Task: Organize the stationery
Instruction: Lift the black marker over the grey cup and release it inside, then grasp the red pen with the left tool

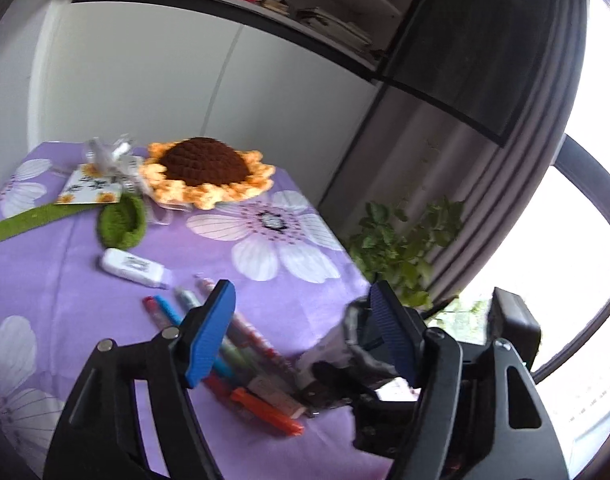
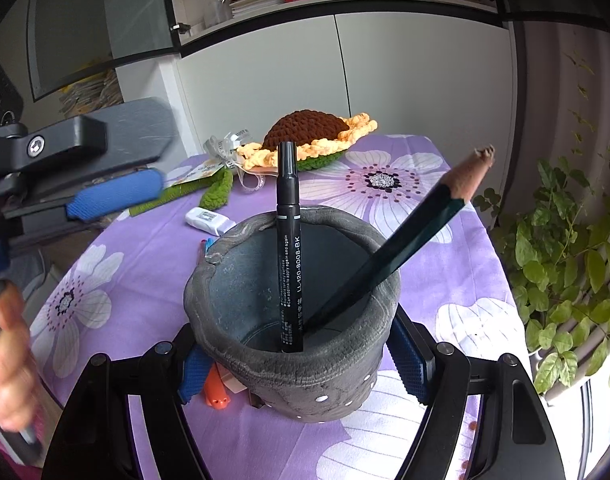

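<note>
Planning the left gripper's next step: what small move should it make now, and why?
Probably lower the open left gripper onto one of the loose coloured pens on the purple floral tablecloth. Its fingers hold nothing, while the right gripper clasps the grey pen cup, already holding a black marker and a dark green pencil.

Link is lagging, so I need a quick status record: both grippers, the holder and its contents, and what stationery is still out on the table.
right gripper: shut on the grey pen holder, gripped on both sides
holder contents: black marker and dark green pencil
left gripper: open, holding nothing, above the loose pens
still on table: bundle of coloured pens, orange marker, white correction tape
table cover: purple floral cloth
</note>
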